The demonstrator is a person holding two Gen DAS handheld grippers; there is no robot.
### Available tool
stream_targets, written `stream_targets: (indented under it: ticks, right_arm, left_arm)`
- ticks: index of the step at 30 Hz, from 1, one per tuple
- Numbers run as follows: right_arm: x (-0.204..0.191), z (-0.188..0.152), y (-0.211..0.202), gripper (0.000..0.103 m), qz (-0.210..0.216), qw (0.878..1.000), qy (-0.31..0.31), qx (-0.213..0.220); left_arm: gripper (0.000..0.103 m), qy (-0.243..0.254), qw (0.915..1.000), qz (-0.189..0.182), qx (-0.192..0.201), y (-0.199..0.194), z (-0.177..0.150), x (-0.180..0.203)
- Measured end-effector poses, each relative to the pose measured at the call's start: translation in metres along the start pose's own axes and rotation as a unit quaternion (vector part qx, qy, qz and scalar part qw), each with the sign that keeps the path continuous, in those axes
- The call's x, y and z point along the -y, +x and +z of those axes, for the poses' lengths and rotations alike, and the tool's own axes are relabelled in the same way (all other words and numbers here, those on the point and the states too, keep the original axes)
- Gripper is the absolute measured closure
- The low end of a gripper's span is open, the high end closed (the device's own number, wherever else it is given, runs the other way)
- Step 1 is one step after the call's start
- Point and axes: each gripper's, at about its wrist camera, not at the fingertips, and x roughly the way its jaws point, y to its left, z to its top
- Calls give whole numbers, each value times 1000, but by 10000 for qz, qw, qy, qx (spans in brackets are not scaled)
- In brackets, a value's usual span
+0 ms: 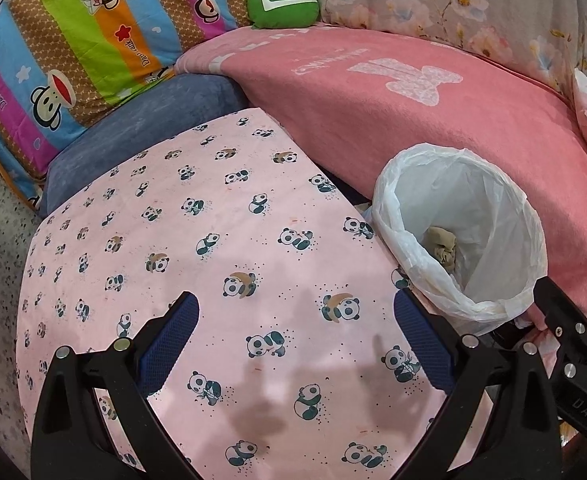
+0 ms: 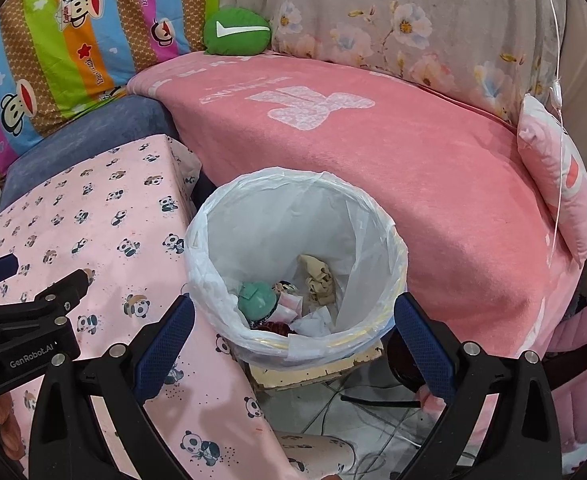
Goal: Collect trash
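The tabletop (image 1: 213,240) wears a pale pink cloth printed with small black-and-white pandas, some with tan marks. The bin (image 2: 397,240) is lined with a translucent white bag; inside lie a crumpled beige wad (image 2: 319,276), a teal round piece (image 2: 255,300) and white scraps. The blanket (image 2: 373,168) is salmon pink with a lighter pink figure. The quilt (image 1: 73,52) has bright stripes of blue, green, orange, magenta and brown with cartoon monkeys. The cushion (image 1: 283,5) is green with a white mark. The curtain (image 2: 393,20) is grey with pale flowers. Both hand-held grippers have black frames and blue pads (image 1: 173,344).
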Motion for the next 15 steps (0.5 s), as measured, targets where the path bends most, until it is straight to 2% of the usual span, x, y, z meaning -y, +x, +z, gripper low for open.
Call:
stream_targets:
  ticks: [15]
  right_arm:
    - [12, -5, 2, 7, -78, 9999, 86, -54]
  left_arm:
    - [9, 79, 10000, -22, -26, 0, -4, 11]
